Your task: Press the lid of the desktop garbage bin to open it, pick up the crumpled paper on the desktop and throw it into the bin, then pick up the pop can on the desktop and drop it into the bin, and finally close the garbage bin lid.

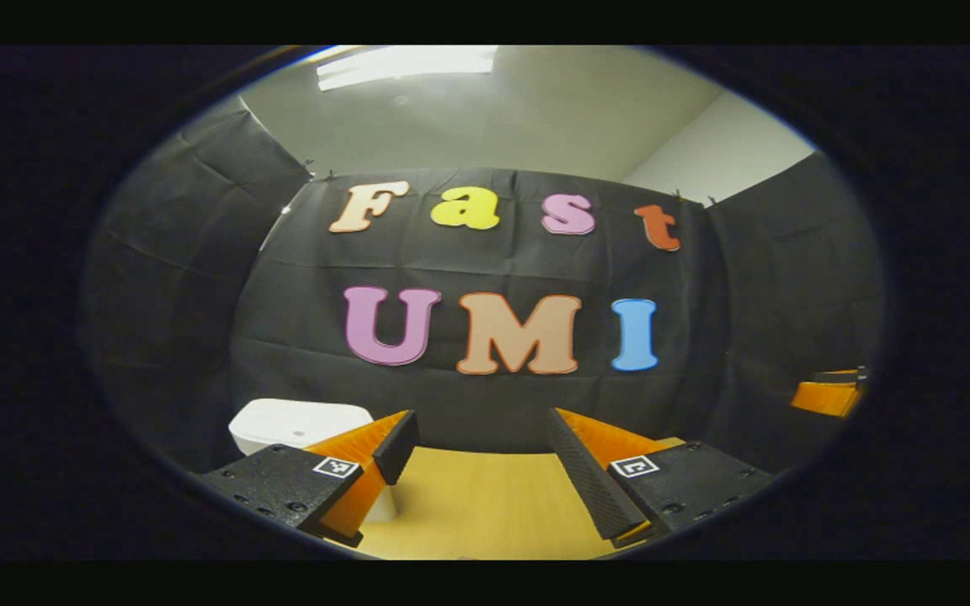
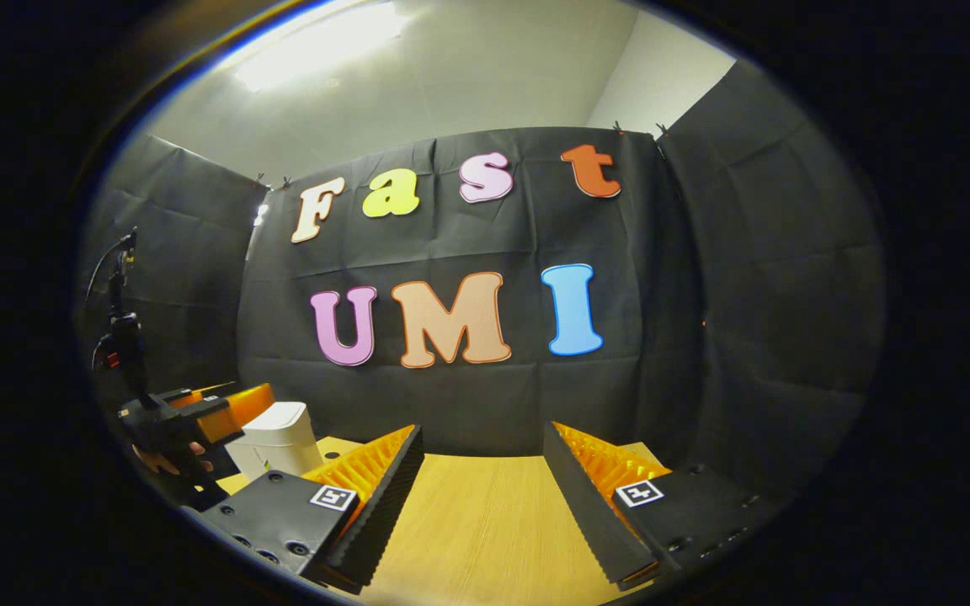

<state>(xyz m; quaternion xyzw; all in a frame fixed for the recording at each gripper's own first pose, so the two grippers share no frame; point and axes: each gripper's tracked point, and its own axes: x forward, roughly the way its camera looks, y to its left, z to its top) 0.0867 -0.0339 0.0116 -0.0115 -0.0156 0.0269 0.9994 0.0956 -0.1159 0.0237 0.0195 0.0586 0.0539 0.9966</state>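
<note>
Two grippers hang above the wooden bench (image 2: 485,522), each with its jaws spread wide and nothing between them. The left gripper (image 1: 481,467) looks out over bare bench, with the white garbage bin (image 1: 300,425) just behind and to the outside of its left finger; the bin's lid lies flat and closed. In the right gripper view the right gripper (image 2: 481,497) faces bare wood as well, and the bin (image 2: 276,438) stands off to its left, near the other gripper and the hand that holds it.

The crumpled paper and the pop can cannot be made out in these pictures, so their places on the bench are unknown from here.

The task appears to be at its first step, pressing the lid. The chief risk is aim: the bin sits off to the side of the left gripper, partly hidden by a finger, so a push could land on the edge and skid the light-looking bin along the bench instead of releasing the lid. Wide jaws could also straddle the lid's corner or catch on it. With both grippers near the bin, they could knock together if both move in at once.
</note>
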